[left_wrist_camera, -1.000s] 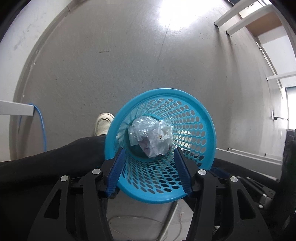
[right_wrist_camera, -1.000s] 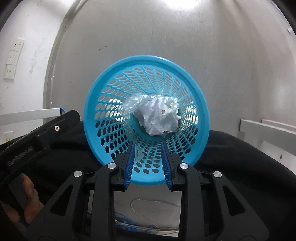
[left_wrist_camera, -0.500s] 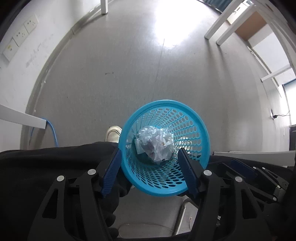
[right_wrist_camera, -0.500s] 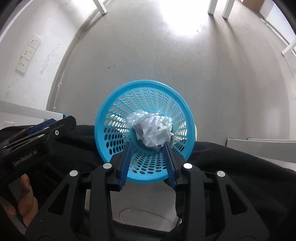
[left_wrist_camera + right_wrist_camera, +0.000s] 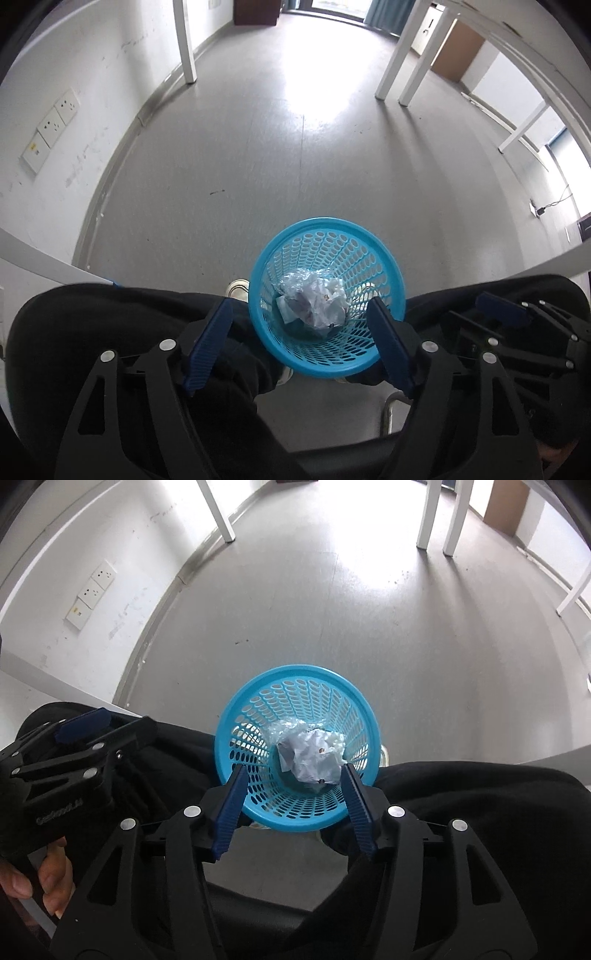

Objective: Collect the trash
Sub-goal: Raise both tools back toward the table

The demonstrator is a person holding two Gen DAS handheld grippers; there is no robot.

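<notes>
Crumpled paper and clear film (image 5: 314, 301) lie at the bottom of a blue perforated basket (image 5: 327, 225) standing on the floor (image 5: 295, 155) between the person's legs (image 5: 147, 314). The left gripper (image 5: 301, 345) and right gripper (image 5: 293, 806) hang above it, jaws opening, holding nothing. Open grey floor stretches ahead to white table legs (image 5: 186, 48).

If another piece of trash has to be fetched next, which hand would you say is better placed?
Neither clearly. The left gripper and right gripper both hang above the blue basket with jaws opening and nothing held. No loose trash shows on the floor.
</notes>
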